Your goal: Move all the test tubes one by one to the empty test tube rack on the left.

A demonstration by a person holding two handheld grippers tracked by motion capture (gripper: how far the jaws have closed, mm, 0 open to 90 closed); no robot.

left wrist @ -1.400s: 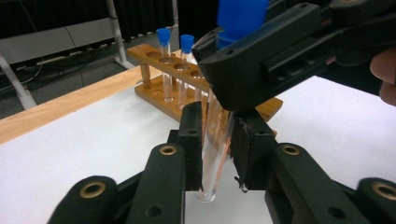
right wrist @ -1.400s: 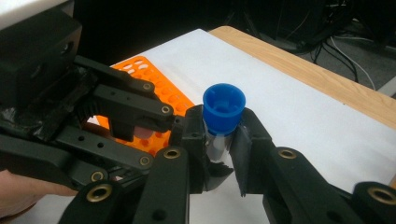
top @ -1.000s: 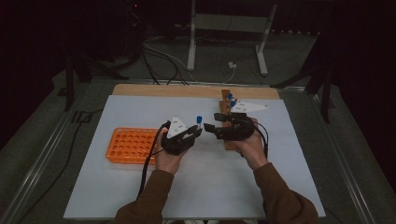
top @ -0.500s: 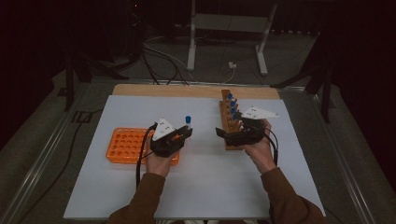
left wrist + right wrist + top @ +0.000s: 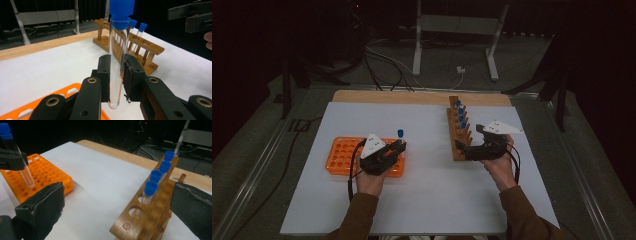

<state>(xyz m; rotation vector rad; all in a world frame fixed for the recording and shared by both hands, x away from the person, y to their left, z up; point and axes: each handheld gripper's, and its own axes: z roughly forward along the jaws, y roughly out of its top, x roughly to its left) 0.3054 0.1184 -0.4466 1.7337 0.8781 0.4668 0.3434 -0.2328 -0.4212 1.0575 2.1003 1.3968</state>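
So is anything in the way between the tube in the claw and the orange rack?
Nothing visible is. The left claw holds the blue-capped tube upright at the orange rack's near corner, with only open air beneath its rounded bottom.

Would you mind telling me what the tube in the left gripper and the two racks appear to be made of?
The test tube looks like clear glass or hard plastic, since the rack shows through it; its blue cap seems matte plastic. The orange rack appears to be moulded plastic, uniformly bright with a grid of holes. The brown rack looks like varnished wood, with turned pegs and slight sheen.
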